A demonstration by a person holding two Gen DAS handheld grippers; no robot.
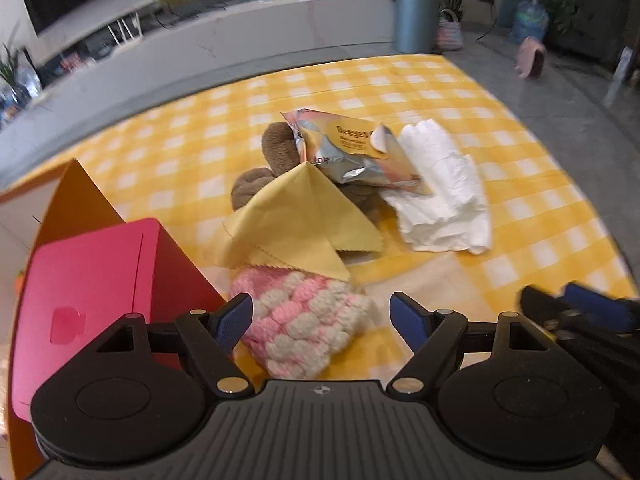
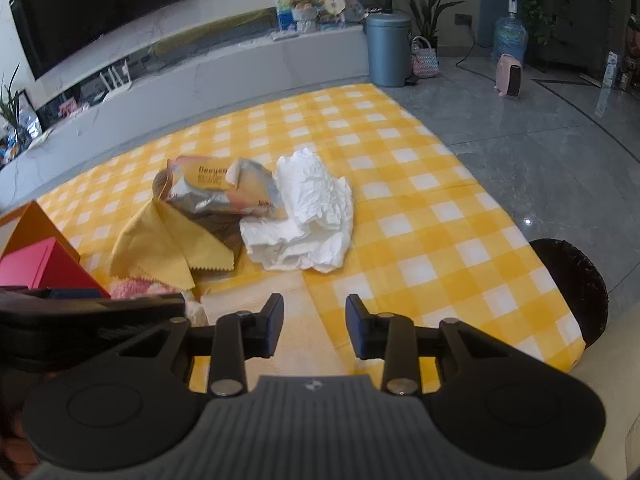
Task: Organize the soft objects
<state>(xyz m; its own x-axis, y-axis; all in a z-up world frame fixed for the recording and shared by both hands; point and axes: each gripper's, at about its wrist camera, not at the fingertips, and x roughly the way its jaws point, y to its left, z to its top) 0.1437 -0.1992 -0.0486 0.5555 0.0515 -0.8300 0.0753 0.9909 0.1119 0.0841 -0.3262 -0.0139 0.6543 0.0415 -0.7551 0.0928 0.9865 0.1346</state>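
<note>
At six o'clock on the checked cloth (image 1: 400, 80): pink-white knit (image 1: 308, 320), framed by the spread left tool (image 1: 322, 318) for pickup; right tool (image 2: 314, 326) part-open, empty.

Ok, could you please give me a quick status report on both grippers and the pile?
Left hand-held gripper open over knit piece. Right hand-held gripper open, empty. Yellow cloth overlaps knit piece.
</note>
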